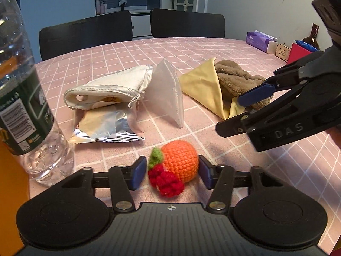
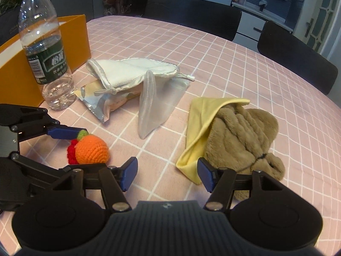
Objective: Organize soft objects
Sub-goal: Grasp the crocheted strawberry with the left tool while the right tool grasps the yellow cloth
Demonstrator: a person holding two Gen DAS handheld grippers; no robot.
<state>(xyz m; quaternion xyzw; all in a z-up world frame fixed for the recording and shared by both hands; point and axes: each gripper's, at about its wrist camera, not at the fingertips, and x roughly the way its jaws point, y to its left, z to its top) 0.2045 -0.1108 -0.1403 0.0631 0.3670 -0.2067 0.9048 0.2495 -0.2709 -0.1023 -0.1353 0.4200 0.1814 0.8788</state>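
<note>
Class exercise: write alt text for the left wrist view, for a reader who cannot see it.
The left gripper straddles a crocheted orange toy on a pink checked tablecloth, pads not touching it. Behind lie a white pouch, a foil packet and a yellow bag, where the right gripper reaches.

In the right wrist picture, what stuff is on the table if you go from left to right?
Orange box → water bottle → crochet orange → clear mesh pouch → yellow cloth → brown plush.
</note>
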